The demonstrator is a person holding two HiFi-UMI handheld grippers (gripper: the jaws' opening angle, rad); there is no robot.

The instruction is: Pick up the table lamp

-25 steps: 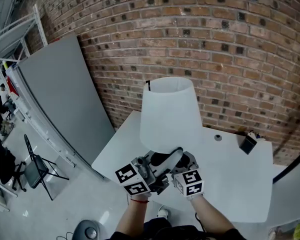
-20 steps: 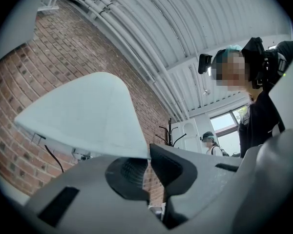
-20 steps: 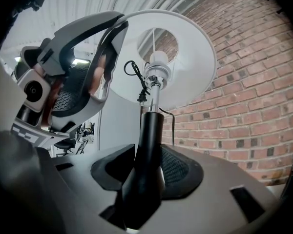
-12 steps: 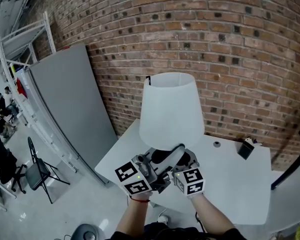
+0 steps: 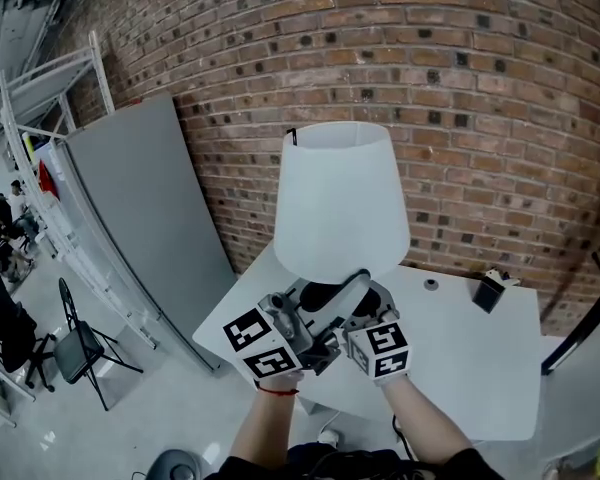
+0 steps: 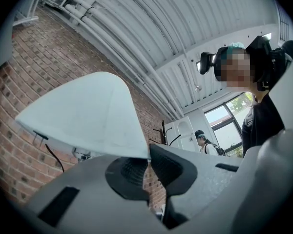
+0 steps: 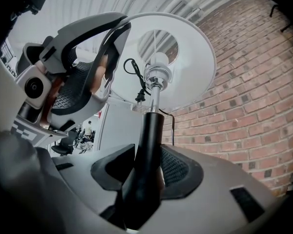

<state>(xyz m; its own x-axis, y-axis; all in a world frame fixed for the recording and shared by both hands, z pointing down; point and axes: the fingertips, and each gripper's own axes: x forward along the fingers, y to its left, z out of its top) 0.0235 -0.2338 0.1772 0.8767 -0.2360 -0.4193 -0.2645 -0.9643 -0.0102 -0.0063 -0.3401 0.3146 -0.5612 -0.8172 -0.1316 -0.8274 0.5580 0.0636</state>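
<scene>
The table lamp hangs above the white table [image 5: 480, 368], held by both grippers. Its white cone shade [image 5: 340, 198] fills the middle of the head view. My left gripper [image 5: 320, 308] is shut on the shade's lower rim; in the left gripper view the shade [image 6: 88, 111] ends in that gripper's [image 6: 149, 162] pinched jaws. My right gripper [image 7: 146, 167] is shut on the black lamp stem [image 7: 149, 140], which runs up to the bulb [image 7: 157, 62] inside the shade [image 7: 190, 57]. The right gripper view also shows the left gripper [image 7: 110, 57] clamped on the rim.
A brick wall [image 5: 460, 88] stands close behind the table. A small black object [image 5: 492, 290] lies near the table's far edge. A grey panel [image 5: 140, 218] leans at the left, with a folding chair [image 5: 75, 343] on the floor beyond it.
Both grippers have risen with the lamp; the shade sits higher in the head view. The grips have not changed.
</scene>
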